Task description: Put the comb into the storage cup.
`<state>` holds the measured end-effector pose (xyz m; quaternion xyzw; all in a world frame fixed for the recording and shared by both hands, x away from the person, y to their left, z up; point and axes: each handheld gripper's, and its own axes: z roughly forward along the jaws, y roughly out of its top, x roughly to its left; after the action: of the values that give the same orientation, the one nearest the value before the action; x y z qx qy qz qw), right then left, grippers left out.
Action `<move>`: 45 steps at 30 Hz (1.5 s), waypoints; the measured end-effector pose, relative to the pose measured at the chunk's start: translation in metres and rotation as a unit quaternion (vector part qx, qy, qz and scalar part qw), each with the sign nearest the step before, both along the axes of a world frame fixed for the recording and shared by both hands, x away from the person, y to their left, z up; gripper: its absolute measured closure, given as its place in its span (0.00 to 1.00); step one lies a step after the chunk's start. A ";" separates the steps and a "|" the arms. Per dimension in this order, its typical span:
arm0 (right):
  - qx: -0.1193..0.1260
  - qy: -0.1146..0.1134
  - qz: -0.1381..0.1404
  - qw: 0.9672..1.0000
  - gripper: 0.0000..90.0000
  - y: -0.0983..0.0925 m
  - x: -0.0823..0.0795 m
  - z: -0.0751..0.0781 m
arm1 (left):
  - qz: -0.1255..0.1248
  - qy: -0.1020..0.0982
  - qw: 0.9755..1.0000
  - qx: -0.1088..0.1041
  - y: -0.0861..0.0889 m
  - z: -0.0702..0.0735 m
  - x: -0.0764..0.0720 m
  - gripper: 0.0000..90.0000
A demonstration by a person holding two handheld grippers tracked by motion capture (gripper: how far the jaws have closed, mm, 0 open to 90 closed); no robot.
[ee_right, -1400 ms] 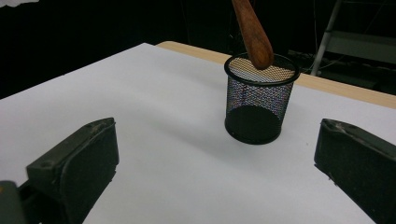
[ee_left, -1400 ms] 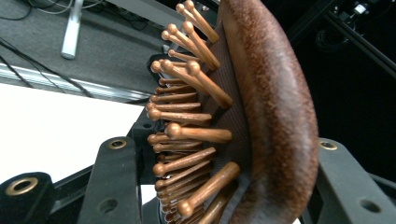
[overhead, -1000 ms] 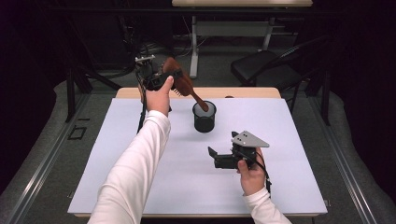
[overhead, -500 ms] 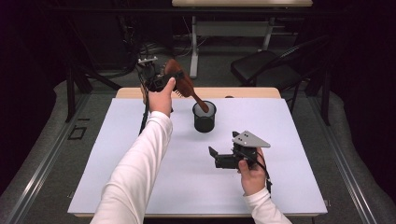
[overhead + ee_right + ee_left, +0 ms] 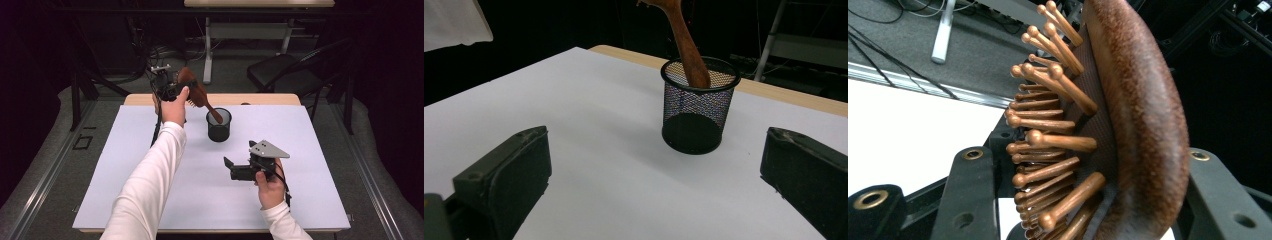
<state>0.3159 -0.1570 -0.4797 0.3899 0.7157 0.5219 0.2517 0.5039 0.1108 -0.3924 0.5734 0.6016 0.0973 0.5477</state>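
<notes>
The wooden hairbrush [image 5: 1128, 125] sits clamped head-first between the jaws of my left gripper [image 5: 172, 90], bristle pegs toward one jaw and the smooth back against the other, while its handle tip already dips inside the rim of the black mesh cup [image 5: 698, 107] ahead of and below those jaws. To finish this well, I judge I should lower the handle straight down the middle of the cup, keeping it off the near wall, since a light mesh cup would likely tip or slide if the handle levers against its rim; I would let go only once the handle rests on the bottom. My right gripper [image 5: 235, 167] hovers low over the desk with its jaws apart and nothing between them; the cup stands just ahead of them, near enough that I could steady it if it shifts.

The desk [image 5: 125, 170] carries a plain white sheet, with a wooden edge showing at the far side beyond the cup. Further off the room is dark: a grey floor, trailing cables, a black chair [image 5: 285, 75] and the legs of another table [image 5: 207, 45].
</notes>
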 end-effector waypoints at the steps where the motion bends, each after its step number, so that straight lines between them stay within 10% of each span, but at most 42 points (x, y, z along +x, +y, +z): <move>1: -0.001 0.000 0.001 1.000 0.00 0.000 0.000 0.000 | -0.001 0.001 1.000 0.001 -0.001 0.000 0.000 0.55; 45: 0.000 -0.003 -0.004 1.000 0.00 -0.004 0.000 0.001 | -0.016 0.022 1.000 0.015 -0.025 -0.027 0.005 0.55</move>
<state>0.3160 -0.1606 -0.4792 0.3912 0.7134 0.5218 0.2564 0.5090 0.0854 -0.4192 0.5931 0.6025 0.0845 0.5274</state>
